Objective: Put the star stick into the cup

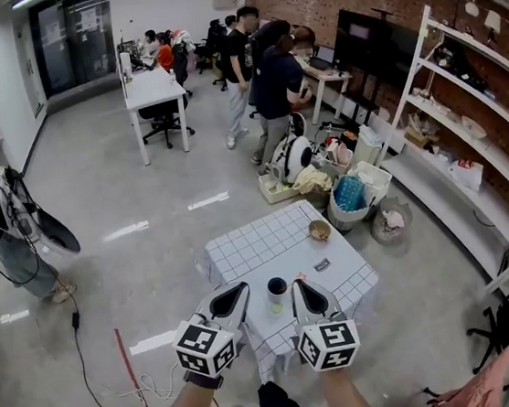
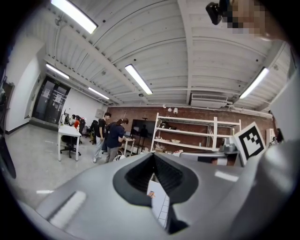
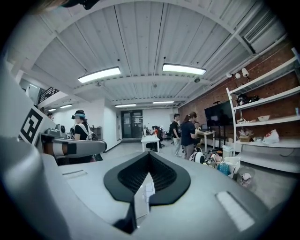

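A dark cup point(image 1: 276, 286) stands upright near the front edge of the table point(image 1: 250, 244), which has a white grid cloth. A small pale thing point(image 1: 275, 308) lies just in front of the cup; I cannot tell whether it is the star stick. My left gripper point(image 1: 243, 288) hovers left of the cup and my right gripper point(image 1: 299, 282) right of it. Both point away from me. In the left gripper view the left gripper point(image 2: 153, 154) is shut and holds nothing. The right gripper point(image 3: 149, 153) is likewise shut and holds nothing.
A small brown bowl point(image 1: 319, 230) and a black tag point(image 1: 323, 265) lie on the table's right side. Bins and baskets point(image 1: 350, 197) crowd the floor behind the table. White shelves point(image 1: 468, 144) line the right wall. People point(image 1: 272, 81) stand farther back. Cables point(image 1: 143, 387) trail on the floor at left.
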A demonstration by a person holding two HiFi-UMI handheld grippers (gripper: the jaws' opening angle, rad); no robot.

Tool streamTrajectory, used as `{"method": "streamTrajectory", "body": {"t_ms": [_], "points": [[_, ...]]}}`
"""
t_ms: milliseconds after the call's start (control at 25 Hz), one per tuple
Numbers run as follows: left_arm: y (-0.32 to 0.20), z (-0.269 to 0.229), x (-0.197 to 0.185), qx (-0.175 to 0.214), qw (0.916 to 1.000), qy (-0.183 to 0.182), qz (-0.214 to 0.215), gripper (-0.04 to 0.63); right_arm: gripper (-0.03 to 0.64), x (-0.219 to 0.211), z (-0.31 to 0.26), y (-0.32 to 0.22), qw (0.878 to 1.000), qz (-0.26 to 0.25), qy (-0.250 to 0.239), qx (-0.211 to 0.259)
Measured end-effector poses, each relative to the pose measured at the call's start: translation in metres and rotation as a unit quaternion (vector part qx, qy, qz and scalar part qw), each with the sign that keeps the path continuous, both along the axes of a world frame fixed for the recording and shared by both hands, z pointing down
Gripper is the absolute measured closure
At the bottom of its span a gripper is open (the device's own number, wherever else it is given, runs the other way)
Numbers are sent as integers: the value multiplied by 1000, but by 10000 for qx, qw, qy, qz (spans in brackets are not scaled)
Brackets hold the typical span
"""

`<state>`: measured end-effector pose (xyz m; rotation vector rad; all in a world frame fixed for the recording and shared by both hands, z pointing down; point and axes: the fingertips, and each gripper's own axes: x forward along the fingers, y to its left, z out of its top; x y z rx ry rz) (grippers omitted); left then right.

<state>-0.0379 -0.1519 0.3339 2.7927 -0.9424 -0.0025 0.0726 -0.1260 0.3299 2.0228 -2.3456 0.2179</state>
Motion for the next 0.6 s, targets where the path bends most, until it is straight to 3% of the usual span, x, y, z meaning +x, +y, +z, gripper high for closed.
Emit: {"method": "streamTrajectory", "body": {"t_ms": [600], "points": [[12,-22,-8,216,9997,102,-84,589,604,-4,-17,15,9997,-15,225,104]]}}
